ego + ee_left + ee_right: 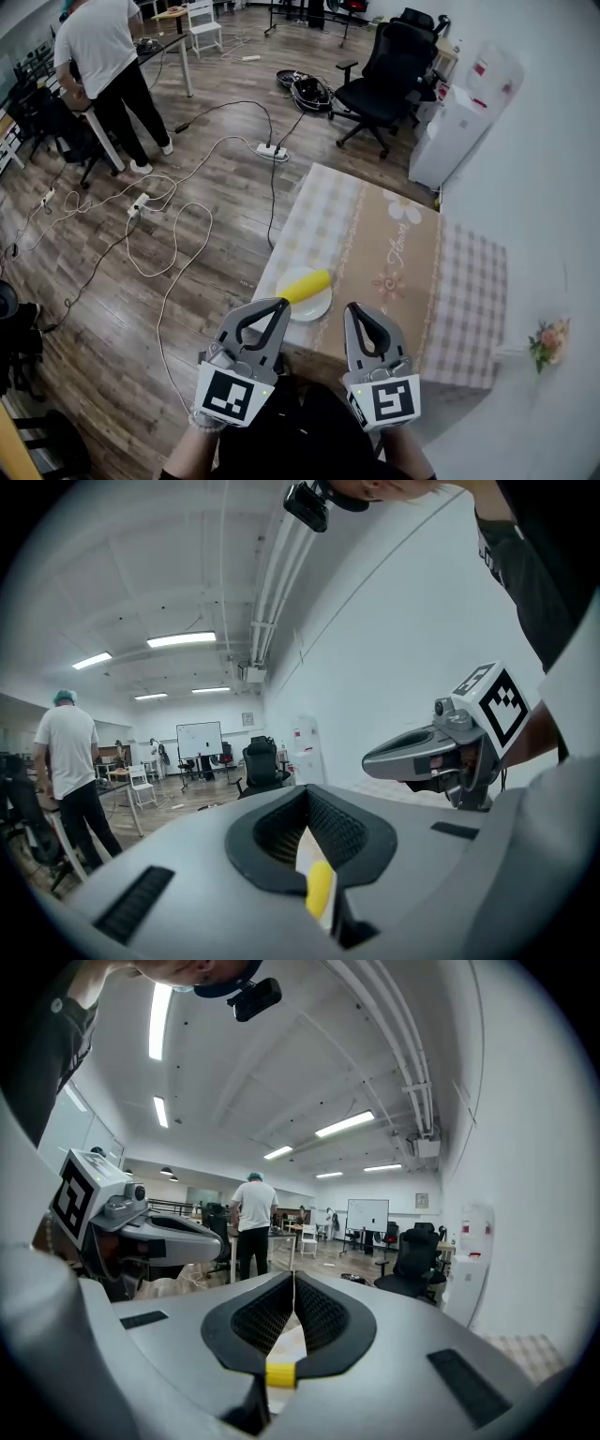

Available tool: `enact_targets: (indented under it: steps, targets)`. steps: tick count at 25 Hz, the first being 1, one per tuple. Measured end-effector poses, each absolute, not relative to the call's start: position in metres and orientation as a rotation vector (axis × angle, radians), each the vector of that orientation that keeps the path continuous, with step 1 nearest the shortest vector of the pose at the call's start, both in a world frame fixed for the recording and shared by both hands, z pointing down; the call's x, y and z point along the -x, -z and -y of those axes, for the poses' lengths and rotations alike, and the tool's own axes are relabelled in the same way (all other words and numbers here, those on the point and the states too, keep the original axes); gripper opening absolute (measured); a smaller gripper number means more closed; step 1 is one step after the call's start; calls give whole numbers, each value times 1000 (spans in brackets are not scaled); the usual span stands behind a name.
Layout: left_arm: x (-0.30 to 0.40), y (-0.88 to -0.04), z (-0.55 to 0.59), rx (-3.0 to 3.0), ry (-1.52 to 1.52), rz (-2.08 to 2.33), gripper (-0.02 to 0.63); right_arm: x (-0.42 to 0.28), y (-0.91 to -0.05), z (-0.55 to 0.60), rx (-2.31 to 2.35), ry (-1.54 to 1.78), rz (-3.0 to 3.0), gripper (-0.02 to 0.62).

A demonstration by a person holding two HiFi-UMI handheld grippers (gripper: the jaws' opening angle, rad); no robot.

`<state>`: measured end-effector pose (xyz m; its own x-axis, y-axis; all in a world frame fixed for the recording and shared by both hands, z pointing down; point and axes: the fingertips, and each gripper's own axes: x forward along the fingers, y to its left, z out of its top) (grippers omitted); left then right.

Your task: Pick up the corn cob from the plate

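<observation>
Corn cob (306, 285): yellow, lying on the white plate (319, 308) at the table's (412, 272) near corner, tip toward two o'clock. Left gripper (280, 303), right gripper (354, 308): both clenched, empty (cob seemingly just beyond the left's tips, at one o'clock).

Wooden plank floor (103, 328) spread over left of head view, strewn with white cables (174, 244); power strip (272, 149) laid at upper centre. Black office chair (384, 75) and water dispenser (459, 117) placed against white wall (553, 141), upper right. Table in checked cloth (469, 300) set lower centre. Fluorescent tube lights (181, 640), ceiling pipes (267, 602) and whiteboard (199, 740) seen in left gripper view.
</observation>
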<state>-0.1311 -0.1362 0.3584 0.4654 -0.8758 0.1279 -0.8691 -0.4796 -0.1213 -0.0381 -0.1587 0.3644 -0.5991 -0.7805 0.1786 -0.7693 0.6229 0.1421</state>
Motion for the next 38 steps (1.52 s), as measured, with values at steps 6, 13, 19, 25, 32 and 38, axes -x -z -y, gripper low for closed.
enact_targets:
  steps: [6, 13, 19, 25, 32, 38]
  targets:
    - [138, -364, 140, 2693, 257, -1540, 12, 43, -368, 157, -1307, 68, 2587, 42]
    - [137, -378, 151, 2733, 282, -1530, 12, 38, -374, 162, -1337, 35, 2557, 43]
    - [132, -387, 161, 2755, 309, -1553, 12, 29, -374, 171, -1315, 23, 2543, 43]
    - [128, -401, 174, 2765, 330, -1618, 12, 21, -383, 177, -1282, -8, 2537, 42]
    - [118, -421, 194, 2736, 346, -1594, 12, 6, -400, 181, -1282, -65, 2516, 43]
    - [104, -457, 208, 2793, 457, -1498, 14, -6, -406, 182, -1297, -91, 2492, 43]
